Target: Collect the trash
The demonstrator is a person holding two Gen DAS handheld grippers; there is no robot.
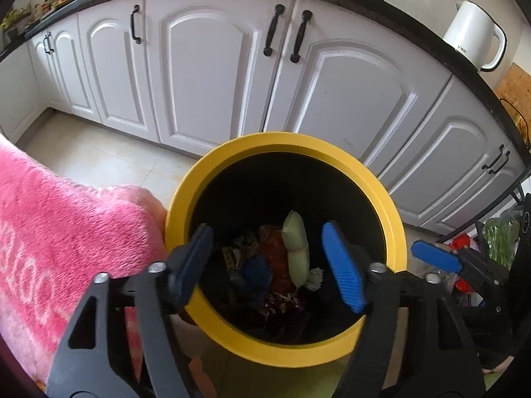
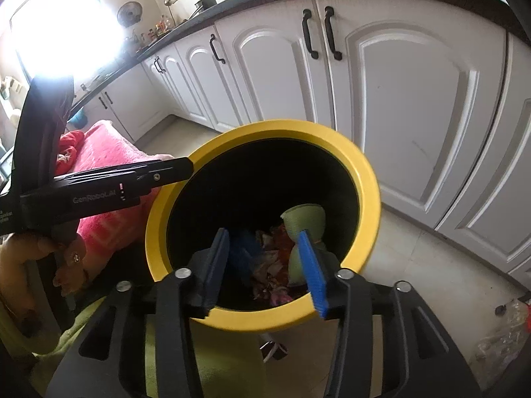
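A round bin with a yellow rim [image 1: 391,219] and black inside stands on the floor before white cabinets; it also shows in the right wrist view [image 2: 368,179]. Several pieces of trash lie in it, among them a pale green tied pouch [image 1: 295,248] [image 2: 305,219], orange wrappers [image 1: 275,255] and a blue lump [image 1: 255,272]. My left gripper [image 1: 268,265] is open and empty above the bin's mouth. My right gripper [image 2: 265,265] is open and empty over the near rim. The left gripper's body [image 2: 99,189] shows at the bin's left edge.
White cabinet doors with black handles [image 1: 298,36] run behind the bin. A pink towel [image 1: 59,232] lies to the left. A white kettle [image 1: 474,33] stands on the dark counter. Crumpled clear plastic [image 2: 501,331] lies on the floor at right. Bags of vegetables [image 1: 497,235] sit at far right.
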